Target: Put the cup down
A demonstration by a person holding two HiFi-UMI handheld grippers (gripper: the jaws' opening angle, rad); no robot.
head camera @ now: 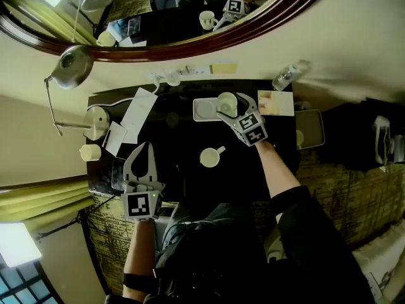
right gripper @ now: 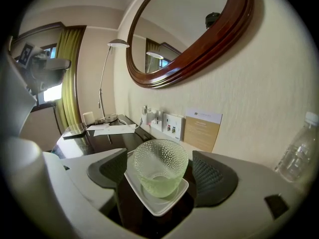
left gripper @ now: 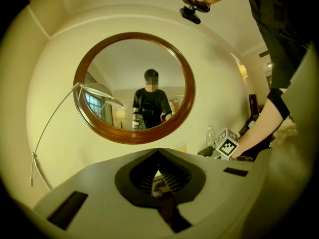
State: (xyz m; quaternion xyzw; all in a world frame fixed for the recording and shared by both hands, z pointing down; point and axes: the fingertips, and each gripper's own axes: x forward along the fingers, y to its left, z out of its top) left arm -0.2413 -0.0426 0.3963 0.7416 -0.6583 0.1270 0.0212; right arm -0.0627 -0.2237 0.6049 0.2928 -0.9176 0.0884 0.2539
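- The glass cup [head camera: 227,103] stands upright on the white tray [head camera: 204,111]. It sits on the end of the tray that is closest to the card [head camera: 276,103].
- The right gripper [right gripper: 157,169] is at the tray, with one jaw on each side of the cup. The jaws are wide apart. There is a small gap between each dark pad and the glass, so nothing is gripped.
- The cup is bumpy, see-through and pale green.
- The left gripper [head camera: 145,147] is well away from the tray, on the lamp side and closer to the person. Its jaws are pressed together and nothing is between them.
- The tray rests on a dark table [head camera: 183,138], near the wall.
- A pale mug [head camera: 210,158] with a handle stands on the table, on the person's side of the tray and apart from it.
- A water bottle [right gripper: 299,153] is near the wall, past the card from the tray.
- Wall plugs [right gripper: 167,123] are on the wall just behind the tray.
- A sheet of paper [head camera: 138,116] lies on the far side of the tray from the card.
- The lamp [head camera: 95,122] stands past the paper, well away from the tray. A small cup [head camera: 90,152] is next to its base.
- A big round mirror [head camera: 190,18] with a brown frame hangs on the wall above the tray.
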